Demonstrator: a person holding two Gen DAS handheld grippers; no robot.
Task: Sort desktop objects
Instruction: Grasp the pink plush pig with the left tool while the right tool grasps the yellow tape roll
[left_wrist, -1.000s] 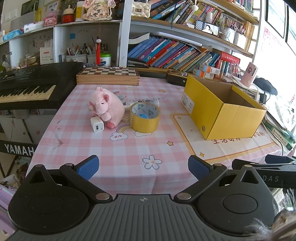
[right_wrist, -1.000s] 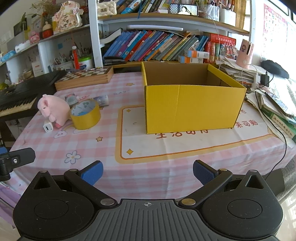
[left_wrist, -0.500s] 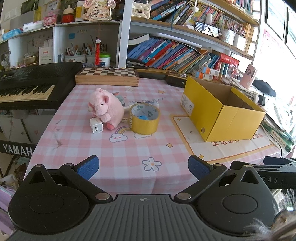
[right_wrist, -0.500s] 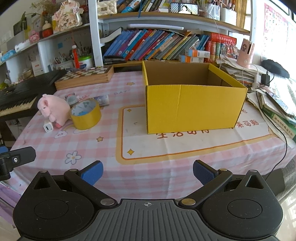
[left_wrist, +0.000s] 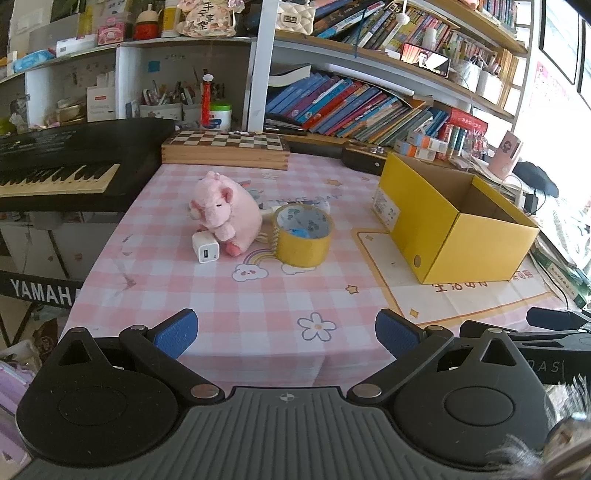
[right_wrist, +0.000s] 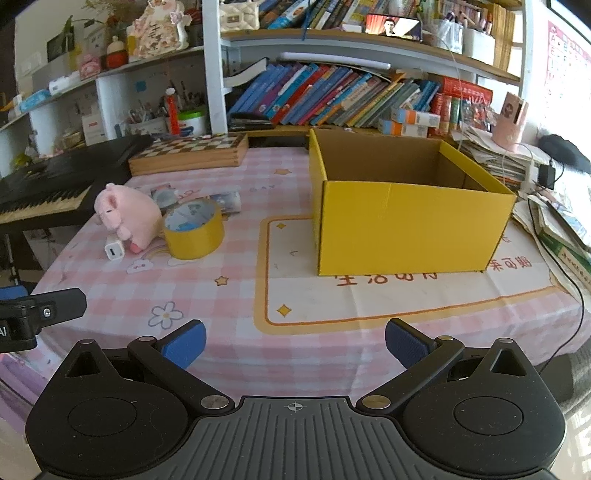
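Observation:
A pink plush pig (left_wrist: 227, 208) sits on the pink checked tablecloth (left_wrist: 229, 295), with a white charger cube (left_wrist: 205, 247) against its front and a roll of yellow tape (left_wrist: 303, 235) to its right. An open yellow cardboard box (left_wrist: 454, 221) stands at the right. The pig (right_wrist: 129, 214), the tape (right_wrist: 194, 229), the charger (right_wrist: 114, 250) and the box (right_wrist: 406, 210) also show in the right wrist view. My left gripper (left_wrist: 286, 330) is open and empty, over the table's near edge. My right gripper (right_wrist: 293, 341) is open and empty, in front of the box.
A wooden chessboard box (left_wrist: 225, 149) lies at the back of the table. A black keyboard (left_wrist: 66, 166) stands at the left. Bookshelves (left_wrist: 369, 110) run behind. Papers and cables (right_wrist: 546, 206) lie to the right of the box. Small packets (right_wrist: 225, 199) lie behind the tape.
Both grippers have moved very little; the left view has drawn back and tilted slightly. Nothing on the table has moved.

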